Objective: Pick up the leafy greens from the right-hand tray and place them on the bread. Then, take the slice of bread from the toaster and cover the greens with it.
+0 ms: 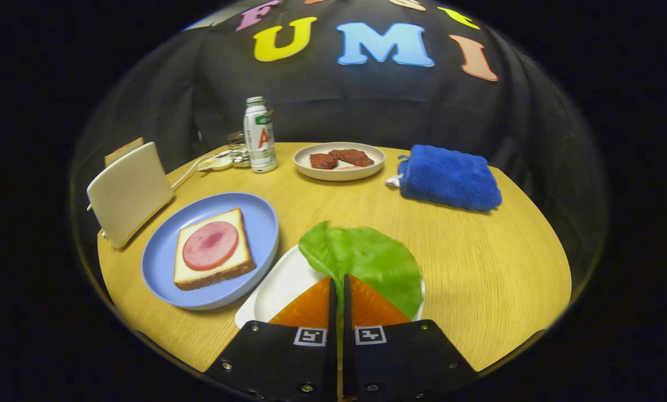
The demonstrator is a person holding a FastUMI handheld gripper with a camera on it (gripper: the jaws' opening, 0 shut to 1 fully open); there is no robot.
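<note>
My gripper (339, 282) is shut on the near edge of a flat green leaf (369, 259), both fingers pressing on it. The leaf spreads out just ahead of the fingers, over the white tray (280, 290); I cannot tell whether it is lifted clear of the tray. To the left of the tray, a blue plate (258, 220) holds a slice of bread (191, 273) with a round pink slice of meat (210, 245) on top. Further left stands a cream toaster (128, 192) with a slice of bread (122, 149) sticking out of its top.
Beyond the leaf, a beige plate (339, 170) carries dark red patties. A white bottle (259, 137) stands left of it, with a small cluttered dish beside it. A blue cloth (450, 178) lies at the back right. The round wooden table (495, 268) ends close on all sides.
</note>
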